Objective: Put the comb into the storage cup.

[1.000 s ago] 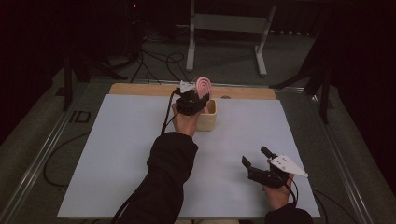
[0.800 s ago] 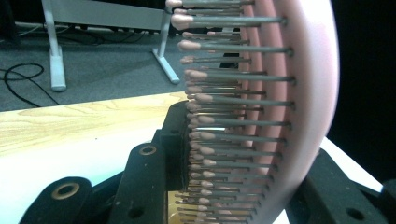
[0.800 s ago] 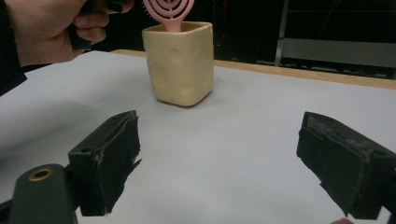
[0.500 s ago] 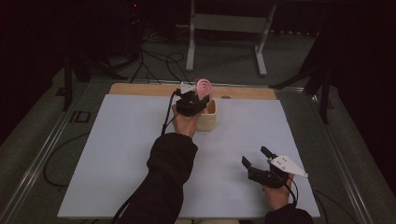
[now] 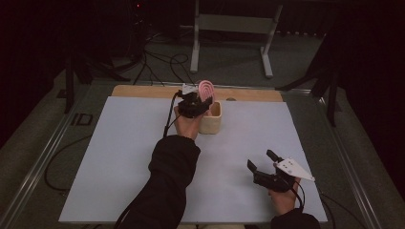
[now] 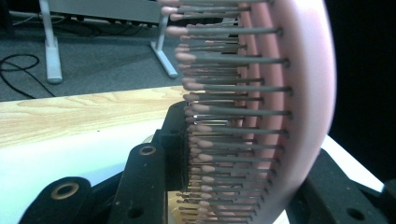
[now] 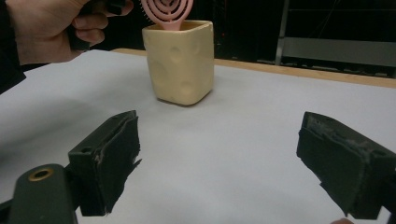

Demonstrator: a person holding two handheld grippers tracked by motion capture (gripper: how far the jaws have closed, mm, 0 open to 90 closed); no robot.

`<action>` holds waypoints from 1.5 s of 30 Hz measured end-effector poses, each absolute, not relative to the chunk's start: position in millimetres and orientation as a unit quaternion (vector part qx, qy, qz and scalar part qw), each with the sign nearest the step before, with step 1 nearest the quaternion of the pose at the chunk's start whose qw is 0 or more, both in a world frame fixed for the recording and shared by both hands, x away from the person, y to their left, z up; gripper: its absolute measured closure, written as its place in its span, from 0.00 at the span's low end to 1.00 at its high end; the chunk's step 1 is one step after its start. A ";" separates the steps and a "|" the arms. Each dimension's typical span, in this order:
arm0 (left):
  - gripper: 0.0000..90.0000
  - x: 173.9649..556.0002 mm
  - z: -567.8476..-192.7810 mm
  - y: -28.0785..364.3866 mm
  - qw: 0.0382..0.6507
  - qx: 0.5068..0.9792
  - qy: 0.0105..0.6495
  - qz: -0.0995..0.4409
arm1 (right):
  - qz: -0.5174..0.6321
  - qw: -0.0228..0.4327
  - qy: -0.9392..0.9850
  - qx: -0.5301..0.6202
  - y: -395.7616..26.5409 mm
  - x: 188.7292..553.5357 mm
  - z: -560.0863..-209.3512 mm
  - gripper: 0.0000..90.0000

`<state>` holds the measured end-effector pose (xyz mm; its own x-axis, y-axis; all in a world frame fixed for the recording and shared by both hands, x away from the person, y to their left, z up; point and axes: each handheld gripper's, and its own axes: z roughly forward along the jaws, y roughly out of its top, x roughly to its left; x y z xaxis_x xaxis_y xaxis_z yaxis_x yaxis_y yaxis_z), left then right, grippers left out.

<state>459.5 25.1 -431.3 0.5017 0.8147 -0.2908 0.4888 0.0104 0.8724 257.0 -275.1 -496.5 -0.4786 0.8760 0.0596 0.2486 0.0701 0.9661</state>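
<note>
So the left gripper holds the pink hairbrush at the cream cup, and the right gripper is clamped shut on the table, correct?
Not quite. The right gripper is open, jaws wide apart with nothing between them, as the right gripper view shows. The left gripper does hold the pink hairbrush at the cream cup.

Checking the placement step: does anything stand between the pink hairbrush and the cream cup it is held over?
Nothing visible does. The left hand-held gripper is shut on the pink hairbrush, whose lower end already sits inside the open mouth of the cream cup.
</note>
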 end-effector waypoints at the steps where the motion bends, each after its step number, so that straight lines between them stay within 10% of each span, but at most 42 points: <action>1: 0.71 459.6 -431.4 25.6 0.529 0.686 0.475 0.154 | 0.538 0.292 0.671 0.419 -275.2 257.0 -496.5 0.14; 6: 0.69 460.6 -431.4 28.6 0.522 0.690 0.477 0.155 | 0.538 0.292 0.670 0.419 -275.3 257.1 -496.5 0.14; 24: 0.19 459.0 -436.9 38.9 0.499 0.680 0.506 0.181 | 0.538 0.291 0.671 0.420 -274.9 256.9 -496.5 0.14; 45: 0.00 444.2 -427.6 56.1 0.493 0.696 0.478 0.208 | 0.537 0.289 0.673 0.419 -273.8 256.7 -496.7 0.14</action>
<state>444.2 56.1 -427.6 0.4561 0.8712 -0.1818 0.4600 -0.0559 0.8862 256.7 -273.8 -496.7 -0.4822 0.8739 0.0611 0.2524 0.0718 0.9649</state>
